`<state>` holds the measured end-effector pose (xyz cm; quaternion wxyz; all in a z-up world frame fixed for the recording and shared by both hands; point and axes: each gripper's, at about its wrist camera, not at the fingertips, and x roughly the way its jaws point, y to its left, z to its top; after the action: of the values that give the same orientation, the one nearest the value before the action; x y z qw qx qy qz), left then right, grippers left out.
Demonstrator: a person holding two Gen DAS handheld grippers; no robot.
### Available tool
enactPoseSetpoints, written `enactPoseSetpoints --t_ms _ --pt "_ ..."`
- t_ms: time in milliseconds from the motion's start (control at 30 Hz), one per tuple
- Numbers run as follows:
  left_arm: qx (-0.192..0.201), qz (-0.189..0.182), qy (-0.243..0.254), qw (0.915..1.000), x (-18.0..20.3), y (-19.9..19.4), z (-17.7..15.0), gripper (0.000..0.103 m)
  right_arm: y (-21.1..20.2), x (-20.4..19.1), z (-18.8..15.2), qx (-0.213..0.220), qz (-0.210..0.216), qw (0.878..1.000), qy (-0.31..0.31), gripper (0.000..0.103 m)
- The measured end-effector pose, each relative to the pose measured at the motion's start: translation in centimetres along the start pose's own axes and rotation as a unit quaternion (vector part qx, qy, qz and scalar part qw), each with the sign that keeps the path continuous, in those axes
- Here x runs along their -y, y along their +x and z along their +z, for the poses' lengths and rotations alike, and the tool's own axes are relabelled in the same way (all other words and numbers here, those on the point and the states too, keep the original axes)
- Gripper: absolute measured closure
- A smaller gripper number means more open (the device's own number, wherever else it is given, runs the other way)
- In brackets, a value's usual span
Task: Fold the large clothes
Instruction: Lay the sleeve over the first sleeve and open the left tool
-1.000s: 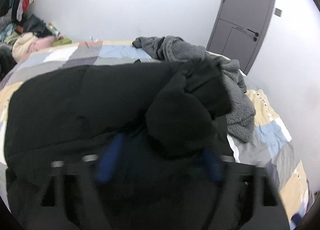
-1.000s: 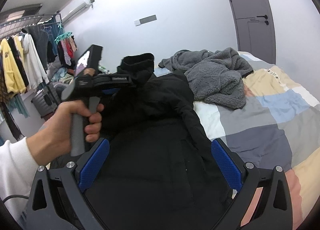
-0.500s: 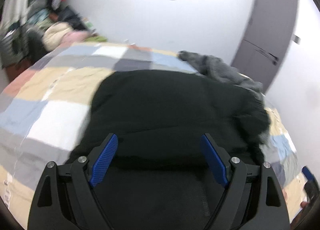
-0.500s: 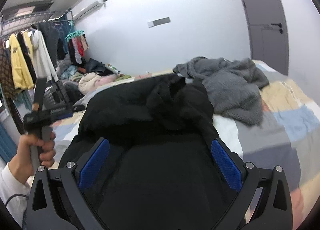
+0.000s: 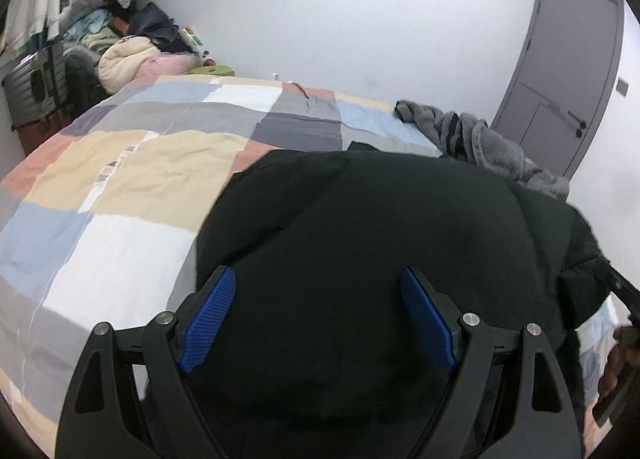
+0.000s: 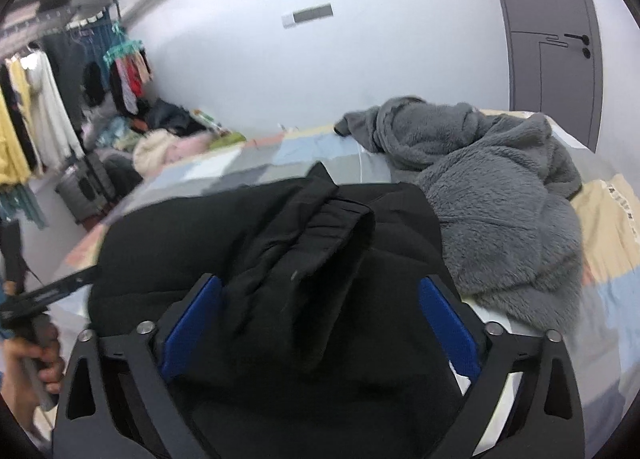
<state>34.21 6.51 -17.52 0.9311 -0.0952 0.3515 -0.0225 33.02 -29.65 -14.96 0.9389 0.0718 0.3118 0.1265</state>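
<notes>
A large black padded jacket (image 5: 392,219) lies on the patchwork bed (image 5: 132,163). My left gripper (image 5: 316,307) is open, its blue pads (image 5: 208,311) spread wide over the jacket's near edge. In the right wrist view the jacket (image 6: 192,235) has a sleeve with a ribbed cuff (image 6: 336,227) folded across its body. My right gripper (image 6: 320,323) is open, and the sleeve lies between its pads (image 6: 448,323). The left gripper's handle (image 6: 36,299) shows at the left of that view, held in a hand.
A grey fleece garment (image 6: 492,195) is heaped on the bed right of the jacket, also in the left wrist view (image 5: 480,143). A clothes rack (image 6: 36,107), a suitcase (image 5: 32,83) and piled clothes (image 5: 128,59) stand past the bed's far left. A grey door (image 5: 560,83) is at the back right.
The left gripper let go of the black sleeve and drew back to the jacket's near left edge. The sleeve now lies across the jacket. The right gripper has moved in over it.
</notes>
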Motion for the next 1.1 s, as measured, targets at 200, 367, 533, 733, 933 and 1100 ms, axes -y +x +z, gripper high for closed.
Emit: enactPoseSetpoints --t_ms 200,367,533,733,933,1100 --pt "-0.005 0.025 0.045 0.9986 1.6 2.0 0.3 0.018 2.1 -2.6 0.1 0.0 -0.02 0.998 -0.059 0.074" --pt "-0.019 0.048 0.075 0.9959 3.1 3.3 1.5 0.018 2.1 -2.9 1.0 0.016 -0.076 0.993 -0.088 0.077" --pt "-0.037 0.07 0.094 0.9924 4.6 5.0 2.0 0.018 4.8 -0.9 0.9 -0.024 -0.086 0.995 -0.046 0.076" --pt "-0.057 0.075 0.098 0.9907 5.1 7.7 1.7 0.018 8.4 -0.7 -0.1 -0.045 -0.083 0.994 -0.047 0.071" --pt "-0.078 0.068 0.09 0.9906 4.8 9.7 1.6 0.016 10.6 -1.3 -0.4 -0.051 -0.091 0.993 -0.061 0.066" --pt "-0.064 0.048 0.079 0.9936 4.3 7.9 1.5 0.016 9.8 -1.1 -0.1 -0.066 -0.087 0.992 -0.062 0.067"
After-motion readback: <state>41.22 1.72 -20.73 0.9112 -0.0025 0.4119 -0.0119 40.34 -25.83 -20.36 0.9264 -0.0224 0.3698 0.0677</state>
